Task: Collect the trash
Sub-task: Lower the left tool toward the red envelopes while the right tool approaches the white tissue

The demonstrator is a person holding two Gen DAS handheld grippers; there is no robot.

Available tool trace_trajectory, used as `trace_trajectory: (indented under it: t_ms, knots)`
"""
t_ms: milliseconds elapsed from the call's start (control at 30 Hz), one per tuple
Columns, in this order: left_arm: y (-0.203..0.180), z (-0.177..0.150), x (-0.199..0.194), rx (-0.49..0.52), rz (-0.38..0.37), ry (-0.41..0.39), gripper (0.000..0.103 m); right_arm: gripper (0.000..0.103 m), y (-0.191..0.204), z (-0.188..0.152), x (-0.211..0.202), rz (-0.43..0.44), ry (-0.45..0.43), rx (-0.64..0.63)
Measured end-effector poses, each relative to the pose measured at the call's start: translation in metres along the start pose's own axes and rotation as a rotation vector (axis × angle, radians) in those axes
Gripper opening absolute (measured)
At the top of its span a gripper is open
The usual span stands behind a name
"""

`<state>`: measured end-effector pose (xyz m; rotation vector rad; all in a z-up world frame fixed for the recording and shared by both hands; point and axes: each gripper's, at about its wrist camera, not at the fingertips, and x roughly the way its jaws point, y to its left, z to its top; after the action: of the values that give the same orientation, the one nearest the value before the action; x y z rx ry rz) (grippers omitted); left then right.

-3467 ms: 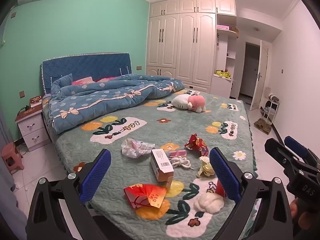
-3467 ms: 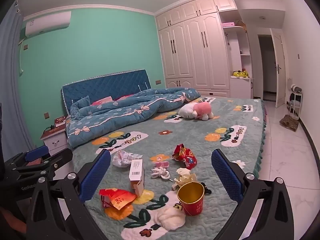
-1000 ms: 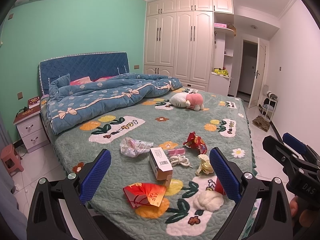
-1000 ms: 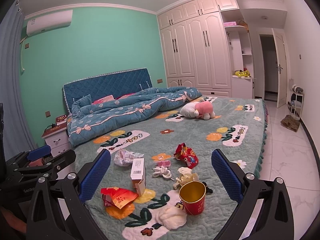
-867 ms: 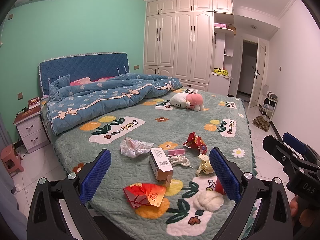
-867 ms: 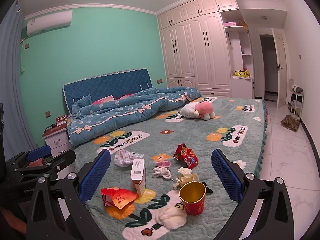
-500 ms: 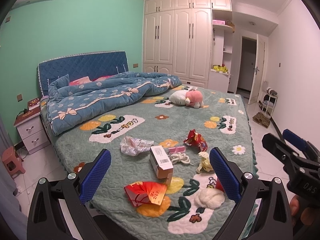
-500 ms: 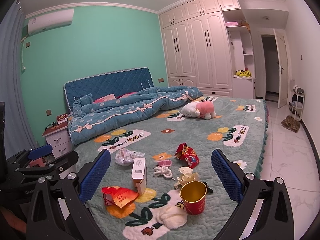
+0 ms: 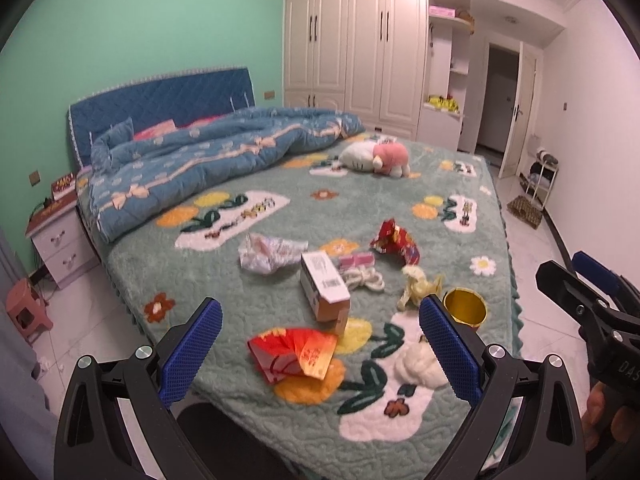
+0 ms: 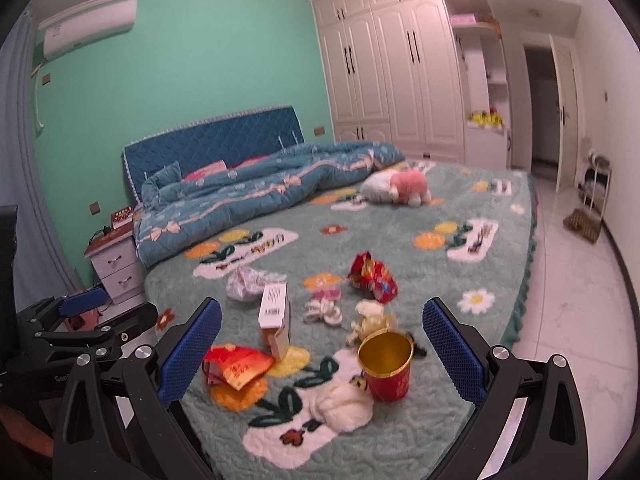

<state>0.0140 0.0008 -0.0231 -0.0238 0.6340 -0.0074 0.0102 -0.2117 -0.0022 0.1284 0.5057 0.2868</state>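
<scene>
Trash lies on the near end of the bed (image 9: pixel 248 304): a red paper packet (image 9: pixel 294 354) (image 10: pixel 236 364), a small cardboard box (image 9: pixel 325 286) (image 10: pixel 275 316), a crumpled clear wrapper (image 9: pixel 266 254) (image 10: pixel 248 282), a red snack bag (image 9: pixel 396 242) (image 10: pixel 372 276), a white wad (image 9: pixel 418 362) (image 10: pixel 340 402), a yellowish crumpled piece (image 9: pixel 418 284) (image 10: pixel 372 320) and a white cord bundle (image 9: pixel 366 278). A red cup with gold inside (image 10: pixel 386 364) (image 9: pixel 466 310) stands upright beside them. My left gripper (image 9: pixel 320 344) and right gripper (image 10: pixel 322 344) are both open and empty, above the bed's near edge.
A blue quilt (image 9: pixel 216 152) and a pink and white plush toy (image 9: pixel 378 158) lie farther up the bed. A nightstand (image 9: pixel 60 236) and a small stool (image 9: pixel 26 310) stand on the left. White wardrobes (image 9: pixel 360 48), a doorway (image 9: pixel 498 100) and tiled floor (image 10: pixel 576 304) are on the right.
Both grippers have moved closer to the bed's near end and tilted down a little. The trash now looks larger. Nothing was picked up.
</scene>
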Motion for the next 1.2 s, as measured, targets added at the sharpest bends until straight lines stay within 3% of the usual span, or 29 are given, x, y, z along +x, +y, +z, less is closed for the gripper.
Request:
trace_trajectory:
  t_ms: [333, 700, 967, 1200]
  knots:
    - [-0.003, -0.013, 0.026, -0.007, -0.034, 0.133, 0.097, 0.099, -0.011, -0.022, 0.034, 0.018, 0.151, 0.026]
    - [-0.019, -0.017, 0.06, 0.038, -0.075, 0.244, 0.097, 0.099, -0.023, -0.035, 0.067, 0.012, 0.242, 0.056]
    - [-0.02, -0.007, 0.088, 0.068, -0.054, 0.272, 0.097, 0.099, -0.024, -0.028, 0.087, 0.01, 0.263, 0.052]
    - [-0.008, 0.007, 0.117, 0.002, -0.011, 0.288, 0.097, 0.099, -0.017, -0.008, 0.114, 0.031, 0.263, 0.013]
